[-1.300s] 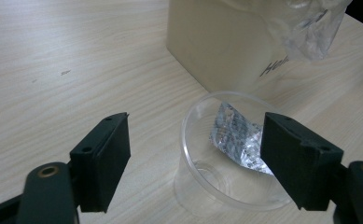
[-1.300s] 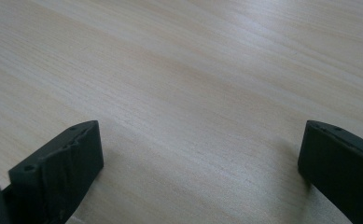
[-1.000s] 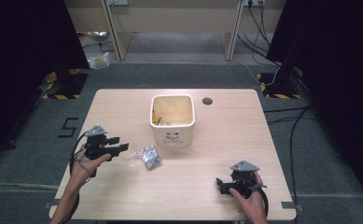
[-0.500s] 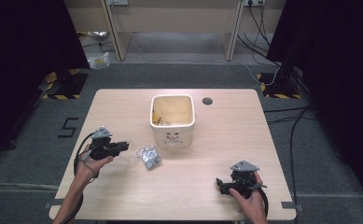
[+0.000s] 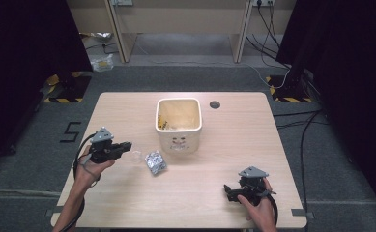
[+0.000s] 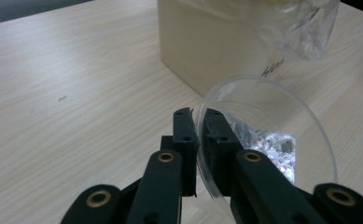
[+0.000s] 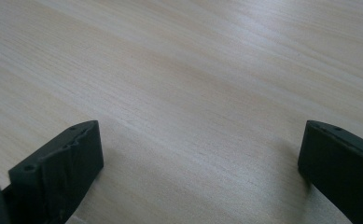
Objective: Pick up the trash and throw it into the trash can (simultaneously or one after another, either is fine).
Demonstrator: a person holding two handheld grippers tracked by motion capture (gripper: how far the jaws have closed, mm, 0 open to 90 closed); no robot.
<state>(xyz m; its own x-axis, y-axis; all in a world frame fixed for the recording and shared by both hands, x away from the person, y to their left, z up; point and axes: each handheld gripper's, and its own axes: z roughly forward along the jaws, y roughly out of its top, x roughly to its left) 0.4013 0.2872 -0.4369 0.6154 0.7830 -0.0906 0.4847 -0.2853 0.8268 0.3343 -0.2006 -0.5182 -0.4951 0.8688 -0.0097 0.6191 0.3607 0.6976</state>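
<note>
Broadly, the desk (image 5: 127, 111) is pale wood, with a small dark hole (image 5: 215, 104) near its far edge. A cream bin (image 5: 178, 124) lined with a clear bag stands at the middle (something yellow lies inside, too small to tell). Just in front of it, toward the left, lies a crinkled silver wrapper (image 5: 155, 162). The left claw (image 6: 200, 140) hangs above the desk beside the wrapper, its jaws pinched on the rim of a clear cup (image 6: 272, 135), tipped on its side. The right claw (image 7: 200, 158) sits low over bare wood at the near right, jaws wide apart and holding nothing.
</note>
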